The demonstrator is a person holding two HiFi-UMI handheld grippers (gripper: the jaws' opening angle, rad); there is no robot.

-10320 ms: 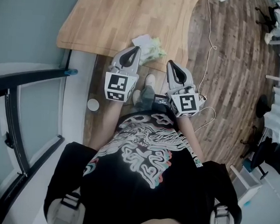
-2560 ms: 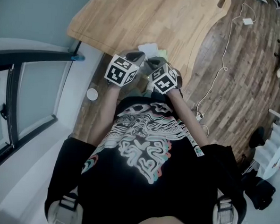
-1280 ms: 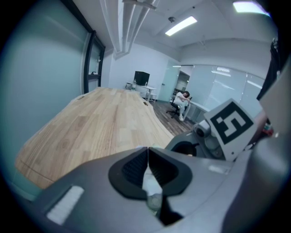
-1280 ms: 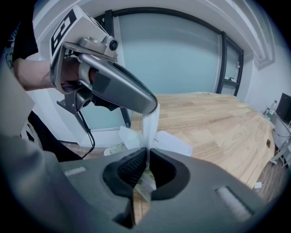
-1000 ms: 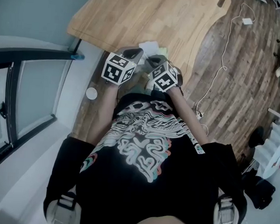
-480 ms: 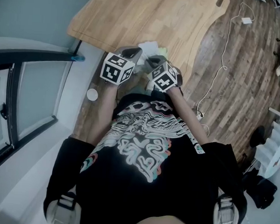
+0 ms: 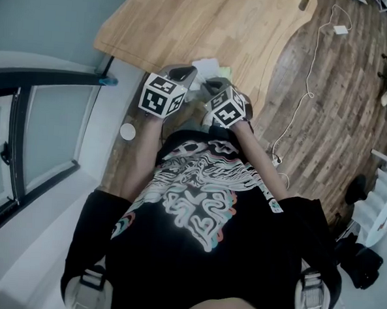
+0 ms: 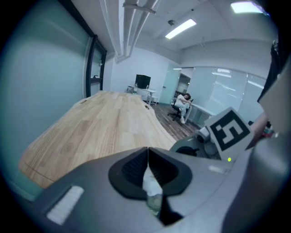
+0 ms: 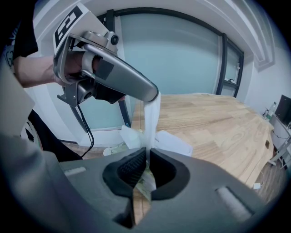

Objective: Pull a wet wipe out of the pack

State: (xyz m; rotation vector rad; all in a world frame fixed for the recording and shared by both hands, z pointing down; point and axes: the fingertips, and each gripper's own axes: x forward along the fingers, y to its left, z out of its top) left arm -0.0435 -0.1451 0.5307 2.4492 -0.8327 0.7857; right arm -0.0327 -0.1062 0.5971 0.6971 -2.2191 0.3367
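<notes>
The left gripper (image 8: 148, 152) is being held over the near edge of the wooden table (image 7: 208, 21). Its jaws are being pressed together on the upper end of the wet wipe (image 9: 151, 118), and only the white tissue is being shown between the pads.

The right gripper (image 9: 148, 154) is being held just beside and below it, with the two tips close together. Its jaws are also being pressed together. A piece of printed greenish film from the pack (image 7: 207, 65) is being shown between the pads, so the pack is being gripped there.

In the right gripper view, the wipe is being held as a narrow white strip. It is being run from the left gripper's tip straight down to the line where the right jaws meet. Whether the right pads are also being pressed on the wipe's lower end cannot be told.

The pack is being rested on the table at its near edge, directly under both tips. Its white flap is being shown beyond the right jaws.
</notes>
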